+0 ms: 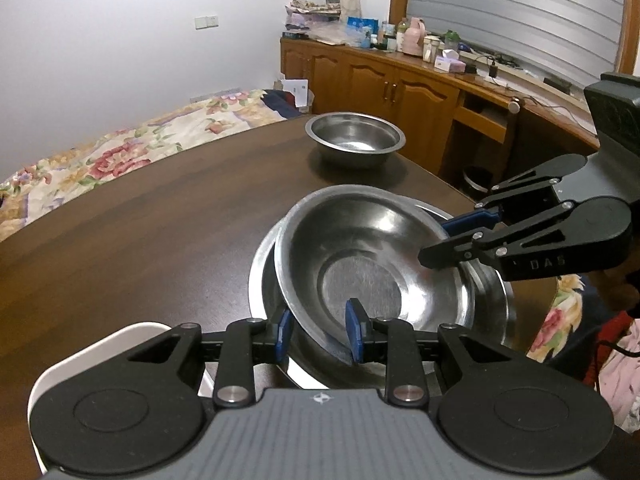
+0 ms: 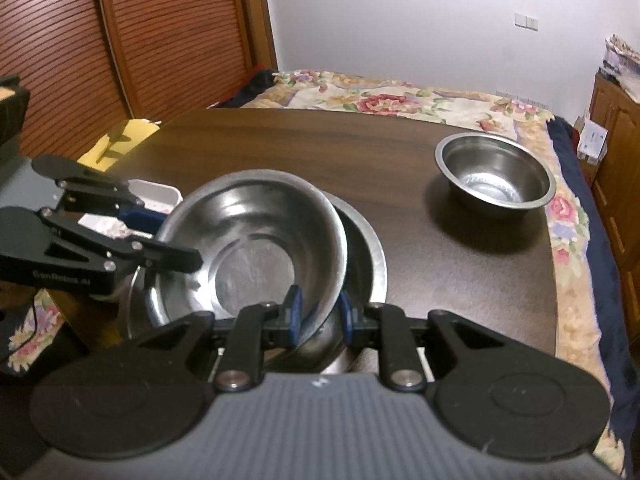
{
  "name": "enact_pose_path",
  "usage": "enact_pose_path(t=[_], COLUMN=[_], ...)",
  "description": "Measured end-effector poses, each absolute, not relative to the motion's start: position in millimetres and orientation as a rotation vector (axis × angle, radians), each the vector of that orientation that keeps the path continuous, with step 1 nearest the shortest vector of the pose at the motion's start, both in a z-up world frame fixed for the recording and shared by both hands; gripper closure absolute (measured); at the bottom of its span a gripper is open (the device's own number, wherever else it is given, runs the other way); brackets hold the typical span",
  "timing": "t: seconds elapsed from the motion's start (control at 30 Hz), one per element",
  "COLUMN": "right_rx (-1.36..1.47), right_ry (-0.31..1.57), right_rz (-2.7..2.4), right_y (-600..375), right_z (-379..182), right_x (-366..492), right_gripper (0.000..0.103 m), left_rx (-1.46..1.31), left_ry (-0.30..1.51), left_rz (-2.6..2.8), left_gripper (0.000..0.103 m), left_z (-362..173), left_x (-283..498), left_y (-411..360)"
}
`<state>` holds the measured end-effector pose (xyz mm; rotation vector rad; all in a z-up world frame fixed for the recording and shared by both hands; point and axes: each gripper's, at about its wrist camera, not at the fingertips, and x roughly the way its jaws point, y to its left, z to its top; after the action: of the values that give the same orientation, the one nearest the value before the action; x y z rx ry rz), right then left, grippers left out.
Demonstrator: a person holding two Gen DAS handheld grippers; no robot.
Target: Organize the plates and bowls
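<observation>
Both grippers pinch opposite rims of one steel dish [image 1: 372,264]: the left gripper [image 1: 320,334] at its 6 o'clock edge, the right gripper [image 2: 318,316] opposite, jaws nearly closed. The dish hangs tilted over a wider dish [image 1: 492,292] on the table [image 1: 140,232], apparently for nesting. A steel bowl [image 1: 354,138] waits at 12 o'clock.

Silver steel is seen on the tilted bowl [image 1: 372,256], the wide basin [image 1: 490,292] beneath it and the far bowl [image 1: 355,136]. Dark brown wood grain is shown by the worktop [image 1: 160,232]. Blue pads are carried on black fingers [image 1: 354,332]. A floral bedspread [image 2: 400,100] in red, cream and green is noted, and a white container [image 2: 156,192].
</observation>
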<state>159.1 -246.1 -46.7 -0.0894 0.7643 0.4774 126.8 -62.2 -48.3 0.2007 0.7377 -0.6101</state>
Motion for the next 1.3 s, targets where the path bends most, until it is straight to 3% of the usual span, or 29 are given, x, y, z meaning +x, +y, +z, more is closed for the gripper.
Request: enact_pose_path(t=[0.37, 1.3], right_rx=[-0.204, -0.063], right_ry=[0.743, 0.653], right_rz=[0.461, 0.426], right_y=[-237, -264], right_z=[-47, -30], right_x=[158, 161], right_gripper=[0.085, 0.084], left_rx=[0.212, 0.173], left_ry=[0.726, 0.655], left_rz=[-0.601, -0.565], left_gripper=[0.073, 0.073], left_z=[-51, -28], left_x=[127, 133], left_y=[-65, -59])
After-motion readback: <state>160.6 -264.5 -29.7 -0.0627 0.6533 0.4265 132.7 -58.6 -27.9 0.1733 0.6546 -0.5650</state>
